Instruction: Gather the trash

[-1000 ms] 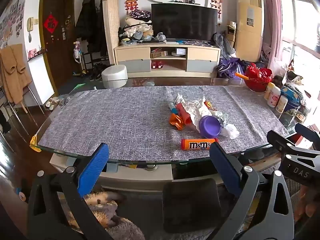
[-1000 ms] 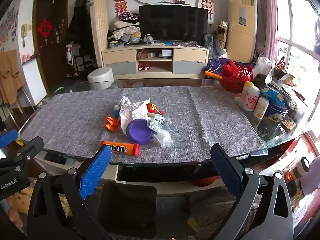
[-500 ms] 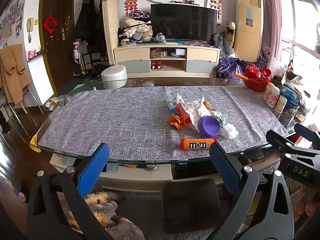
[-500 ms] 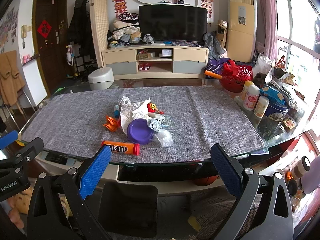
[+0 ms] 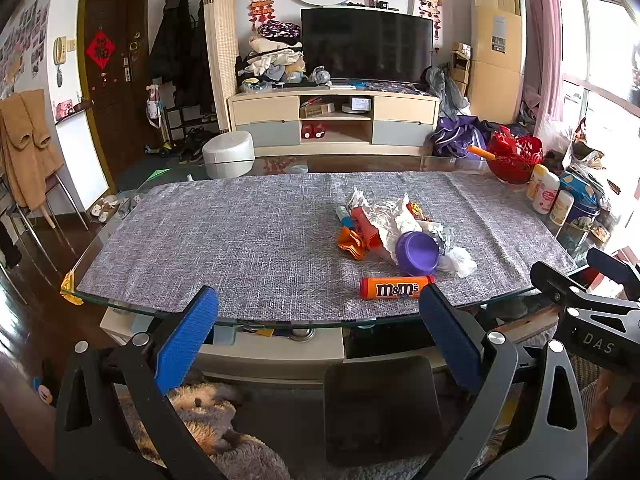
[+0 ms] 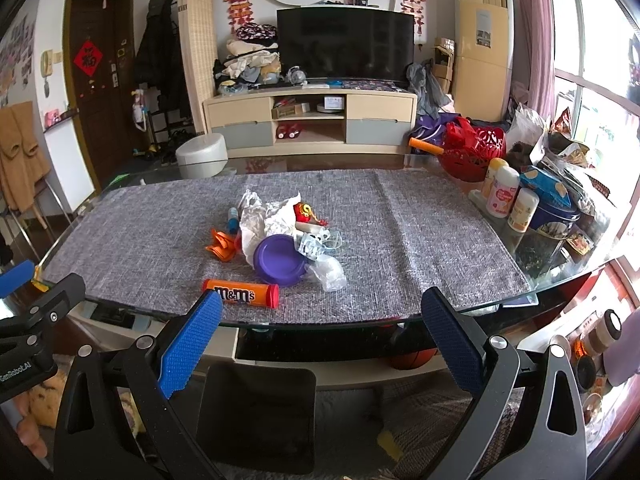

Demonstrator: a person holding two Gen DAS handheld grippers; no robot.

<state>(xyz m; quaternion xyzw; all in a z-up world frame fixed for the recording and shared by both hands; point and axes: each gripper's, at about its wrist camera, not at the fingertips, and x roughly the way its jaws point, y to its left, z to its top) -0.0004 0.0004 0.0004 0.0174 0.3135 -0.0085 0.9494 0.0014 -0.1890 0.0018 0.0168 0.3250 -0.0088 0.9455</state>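
**Light, mixed litter in one heap on the worktop**

Both my grippers, the left gripper (image 5: 318, 334) and the right gripper (image 6: 320, 336), hang spread wide and hold nothing, short of the worktop (image 5: 240, 240) edge. The trash sits mid-cloth: an M&M's tube (image 6: 241, 293) nearest me, a purple lid (image 6: 280, 260) behind it, crumpled white paper (image 6: 266, 218) and a clear plastic scrap (image 6: 330, 274). I judge the tube stiff and prone to roll, best pinched across its middle. The paper and plastic look soft and weightless; I'd grab a raised fold.
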